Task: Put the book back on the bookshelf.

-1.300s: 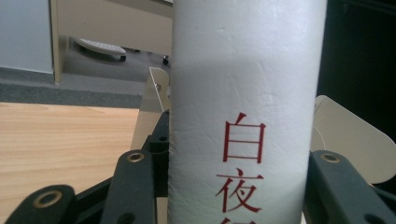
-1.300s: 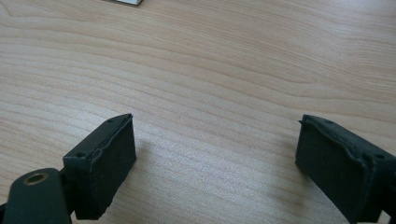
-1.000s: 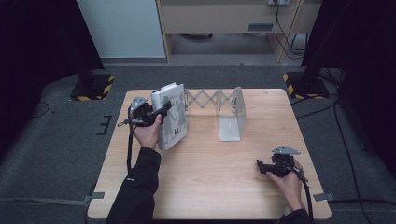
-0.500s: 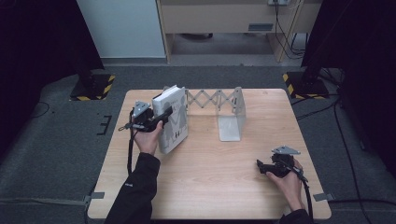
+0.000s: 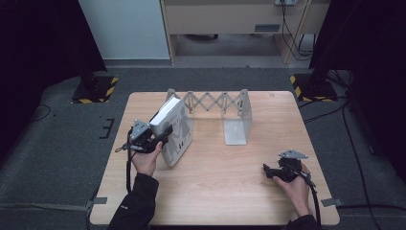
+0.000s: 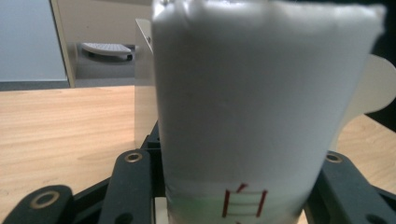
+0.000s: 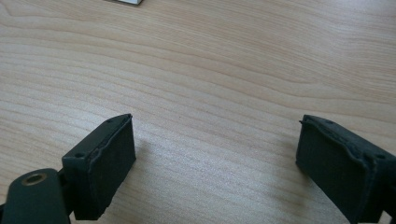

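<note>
Book clamped by spine between left gripper jaws, held tilted off table; grip at spine keeps pages shut. Expanding metal bookend rack beyond gripper, likely destination or source. Right gripper unclenched, nothing between jaws, parked low over bare wood.

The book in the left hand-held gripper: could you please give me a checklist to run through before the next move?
1. Left hand-held gripper clamped on the book: ok.
2. Book tilted, lower corner near the table: touching or not, cannot tell.
3. Expandable bookend rack standing upright behind the book: ok.
4. Rack's slot free of other books: ok.
5. Right hand-held gripper open, away from the book: ok.
</note>
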